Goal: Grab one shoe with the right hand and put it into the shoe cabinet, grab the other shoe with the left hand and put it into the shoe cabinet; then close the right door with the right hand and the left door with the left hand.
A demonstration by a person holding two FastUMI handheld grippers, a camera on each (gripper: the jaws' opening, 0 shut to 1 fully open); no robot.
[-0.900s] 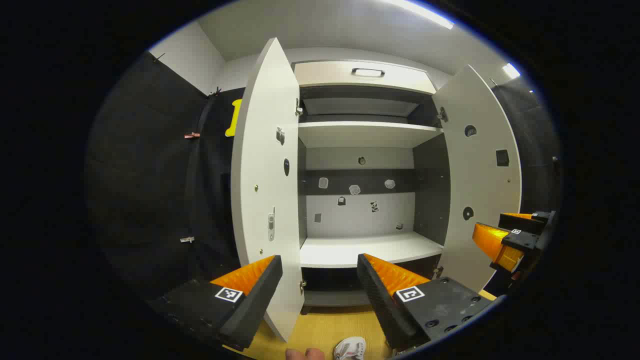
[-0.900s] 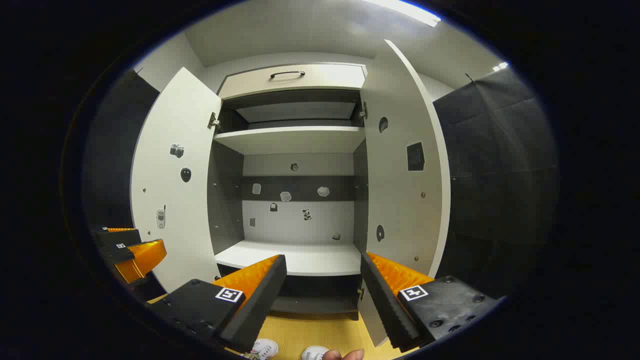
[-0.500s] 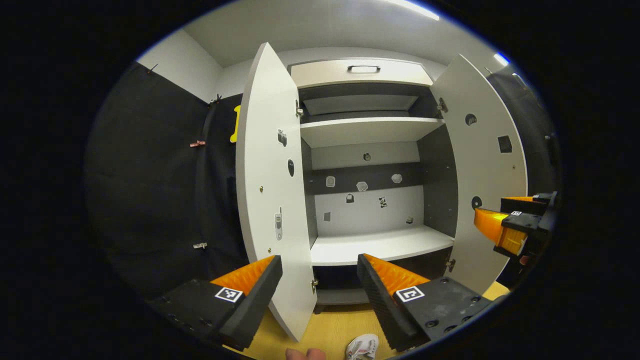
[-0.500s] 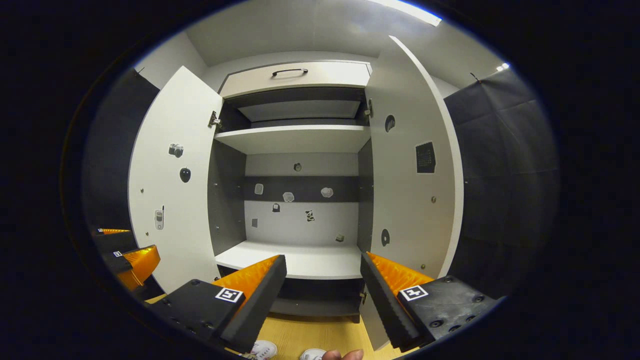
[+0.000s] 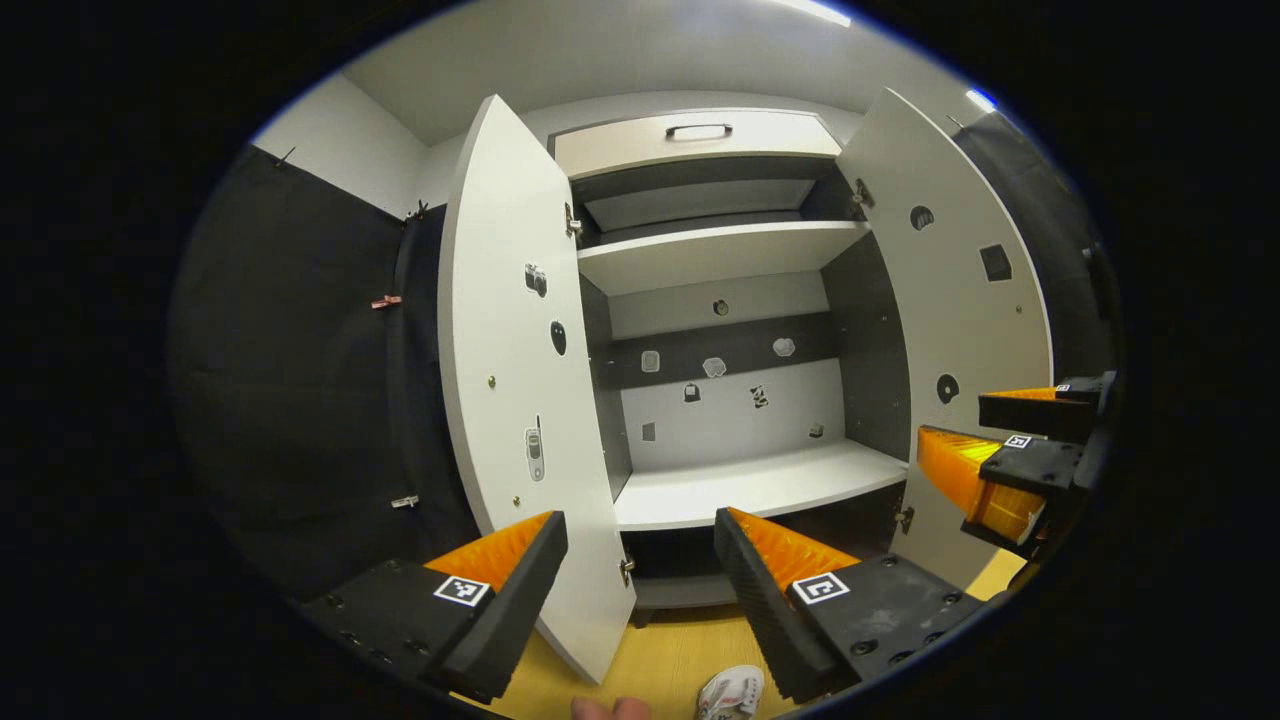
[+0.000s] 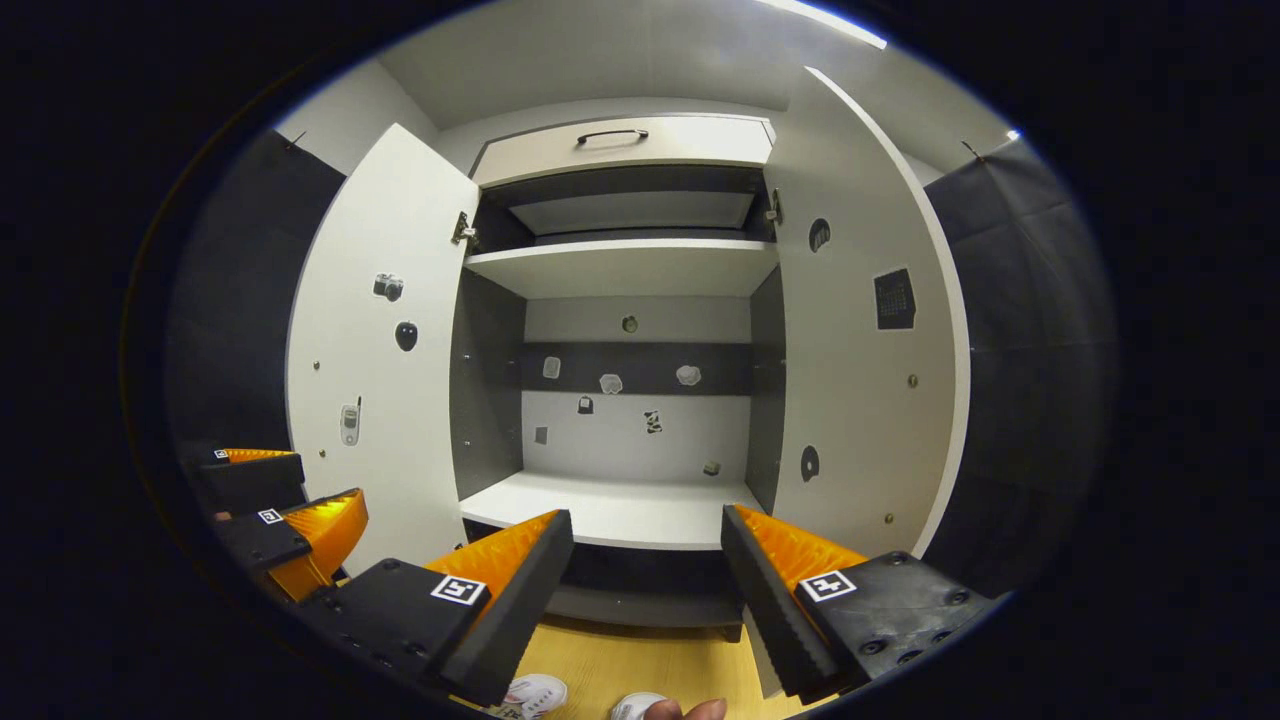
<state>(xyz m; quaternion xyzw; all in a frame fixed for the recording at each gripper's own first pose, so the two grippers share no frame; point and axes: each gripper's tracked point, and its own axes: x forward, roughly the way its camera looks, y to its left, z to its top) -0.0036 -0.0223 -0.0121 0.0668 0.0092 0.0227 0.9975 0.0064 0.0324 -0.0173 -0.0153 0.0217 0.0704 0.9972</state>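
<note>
Shoe cabinet (image 6: pixel 620 270) stands ahead of me with both doors swung wide. My left tool (image 5: pixel 640 580) and right tool (image 6: pixel 648 580) hang spread and empty before it. Two white shoes (image 6: pixel 535 693) lie on the floor below them, near me.

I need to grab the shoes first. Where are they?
Right gripper view: both shoes on the floor at the bottom edge, before the open cabinet.

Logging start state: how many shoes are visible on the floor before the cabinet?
2. In the right gripper view, one shoe lies bottom-left of centre, the other shoe just right of it; both are cropped at the edge.
</note>
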